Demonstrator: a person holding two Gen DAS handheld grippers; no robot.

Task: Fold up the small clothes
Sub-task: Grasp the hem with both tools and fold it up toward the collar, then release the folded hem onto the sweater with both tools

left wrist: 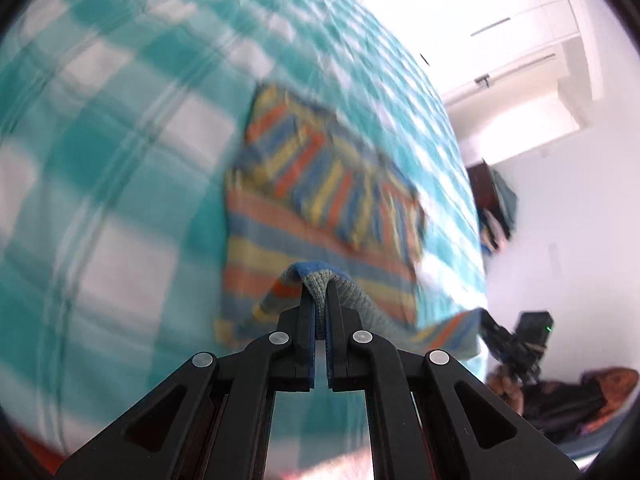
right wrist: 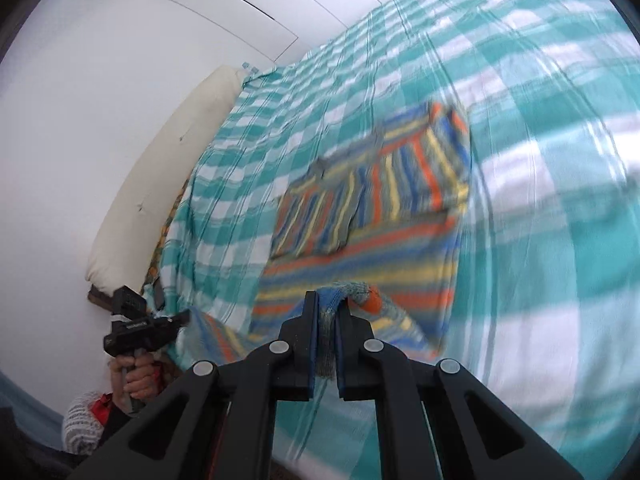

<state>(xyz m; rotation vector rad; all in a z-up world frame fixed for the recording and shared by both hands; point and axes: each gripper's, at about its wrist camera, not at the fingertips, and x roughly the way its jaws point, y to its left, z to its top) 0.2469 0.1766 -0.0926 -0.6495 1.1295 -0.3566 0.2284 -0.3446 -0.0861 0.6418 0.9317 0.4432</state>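
Observation:
A small striped knit garment in orange, blue, yellow and grey lies on the teal checked bed cover. Its far part is folded over itself. My left gripper is shut on one near corner of the garment and lifts it off the bed. My right gripper is shut on the other near corner of the garment. The lifted near edge hangs between the two grippers. Each gripper shows in the other's view: the right one, the left one. Both views are motion-blurred.
The bed cover fills most of both views. A cream pillow or mattress edge lies against the white wall. White wardrobe doors stand beyond the bed. Dark clothes hang by the wall.

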